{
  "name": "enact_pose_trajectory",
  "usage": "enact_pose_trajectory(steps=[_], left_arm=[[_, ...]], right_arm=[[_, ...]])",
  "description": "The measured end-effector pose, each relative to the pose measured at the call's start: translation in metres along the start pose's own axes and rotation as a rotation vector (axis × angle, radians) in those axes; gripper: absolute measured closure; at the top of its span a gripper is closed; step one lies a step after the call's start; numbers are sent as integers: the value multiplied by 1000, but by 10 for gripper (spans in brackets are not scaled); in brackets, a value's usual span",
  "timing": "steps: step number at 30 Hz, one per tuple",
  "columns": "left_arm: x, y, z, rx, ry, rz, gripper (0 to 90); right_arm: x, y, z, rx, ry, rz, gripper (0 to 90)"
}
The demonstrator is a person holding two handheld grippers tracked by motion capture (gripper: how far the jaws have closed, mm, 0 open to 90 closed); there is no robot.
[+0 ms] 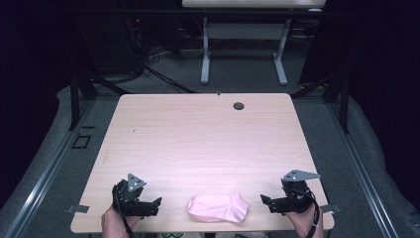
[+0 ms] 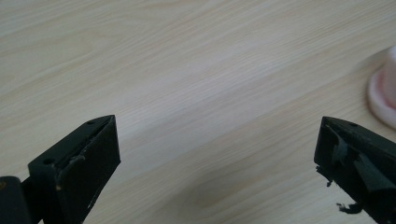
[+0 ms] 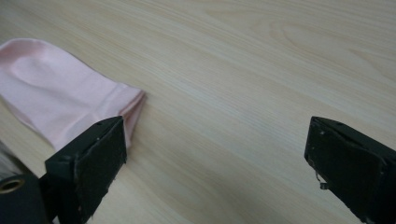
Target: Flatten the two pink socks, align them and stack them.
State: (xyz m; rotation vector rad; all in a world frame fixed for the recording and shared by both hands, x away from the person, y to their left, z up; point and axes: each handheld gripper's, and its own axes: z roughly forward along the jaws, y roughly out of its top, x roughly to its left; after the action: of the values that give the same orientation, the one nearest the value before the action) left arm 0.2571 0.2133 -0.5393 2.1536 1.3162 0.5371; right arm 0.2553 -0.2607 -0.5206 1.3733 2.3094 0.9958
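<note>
A folded pink sock (image 1: 218,207) lies flat on the wooden table (image 1: 198,144) near its front edge, between my two grippers. My left gripper (image 1: 154,206) rests to the sock's left, a short gap away, jaws wide apart with bare wood between them (image 2: 217,154). The sock's pale edge (image 2: 383,93) peeks in at the right of the left gripper view. My right gripper (image 1: 266,202) stands to the sock's right, open (image 3: 215,158), nothing between its jaws. In the right gripper view the sock (image 3: 60,98) lies just beyond the left jaw.
A round cable hole (image 1: 238,105) sits near the table's far edge. Beyond the table stands a white desk frame (image 1: 242,49) on grey carpet. Black frame posts (image 1: 74,94) flank the table at both sides.
</note>
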Motion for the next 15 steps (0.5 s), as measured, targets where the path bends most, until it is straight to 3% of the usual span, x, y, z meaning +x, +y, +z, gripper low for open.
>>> enact_pose_trajectory(steps=[8,15], left_arm=[[27,-18,22,34,50,-64,1],[36,-25,39,9,66,-99,1]], right_arm=[[-28,-22,14,18,-68,66,22],[-53,-42,34,33,-107,127,0]])
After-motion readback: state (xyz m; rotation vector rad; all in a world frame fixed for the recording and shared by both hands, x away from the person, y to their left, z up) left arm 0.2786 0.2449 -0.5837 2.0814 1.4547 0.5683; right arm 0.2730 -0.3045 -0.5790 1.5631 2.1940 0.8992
